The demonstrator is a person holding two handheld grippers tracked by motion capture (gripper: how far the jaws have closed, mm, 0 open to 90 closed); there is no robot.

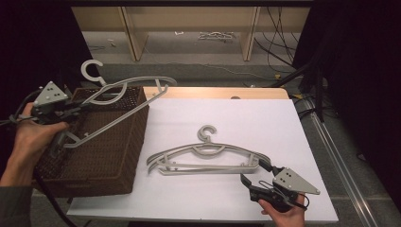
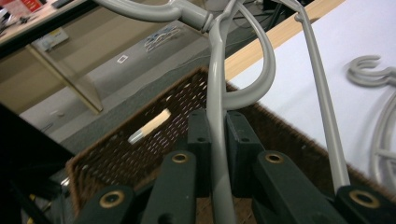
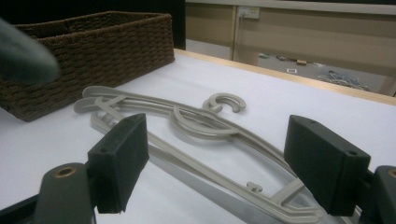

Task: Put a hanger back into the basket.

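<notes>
A grey plastic hanger [image 1: 142, 78] hangs tilted above a brown wicker basket [image 1: 104, 161] at the table's left side. My left gripper [image 1: 78, 108] is shut on it. In the left gripper view the jaws [image 2: 217, 135] clamp one thin arm of the hanger [image 2: 217, 84], with the basket [image 2: 154, 140] below. More grey hangers [image 1: 208, 153] lie stacked flat on the white table top, hooks pointing away. My right gripper [image 1: 259, 174] stands open at their right end, low over the table. In the right gripper view the hangers [image 3: 196, 121] lie between and beyond the spread jaws [image 3: 219, 163], untouched.
The white table top [image 1: 227, 118] has a wooden strip along its far edge [image 1: 213, 92]. Beyond it are wooden shelf legs and cables on the floor [image 1: 279, 47]. The basket [image 3: 93, 51] takes up the table's left side.
</notes>
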